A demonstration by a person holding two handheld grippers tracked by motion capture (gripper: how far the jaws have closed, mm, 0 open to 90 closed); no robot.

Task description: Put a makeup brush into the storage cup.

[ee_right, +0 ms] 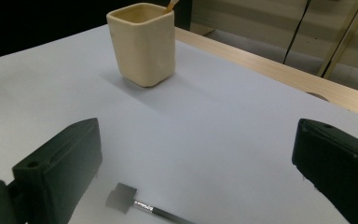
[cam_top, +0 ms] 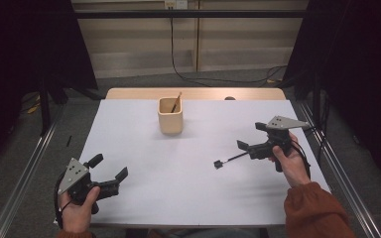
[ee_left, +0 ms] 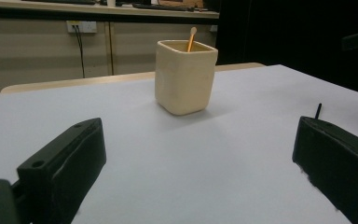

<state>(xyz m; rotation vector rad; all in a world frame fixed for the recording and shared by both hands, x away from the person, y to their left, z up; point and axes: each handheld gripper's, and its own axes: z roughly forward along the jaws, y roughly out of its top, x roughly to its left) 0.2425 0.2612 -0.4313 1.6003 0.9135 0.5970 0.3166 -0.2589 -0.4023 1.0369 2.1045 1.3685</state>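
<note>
Below my right gripper point(ee_right: 196, 158), jaws spread: thin black brush point(ee_right: 142, 205), square grey head. My left gripper point(cam_top: 108, 172) spread too. Beyond: squarish matte cream cup point(ee_right: 142, 44).

From my end I see a white sheet point(cam_top: 178, 193) covering the tabletop, with a strip of pale wood point(cam_top: 139, 93) left bare along the far edge and a small dark round spot point(cam_top: 229, 98) on that strip. Behind it stands a pale panelled wall point(cam_top: 139, 44) with a socket point(cam_top: 175, 4) near its top, and a black cable point(cam_top: 177, 72) hangs from there to the grey floor point(cam_top: 74, 124). I also see dark curtains point(cam_top: 357, 49) on both sides and metal rails point(cam_top: 25, 183) beside the tabletop.
</note>
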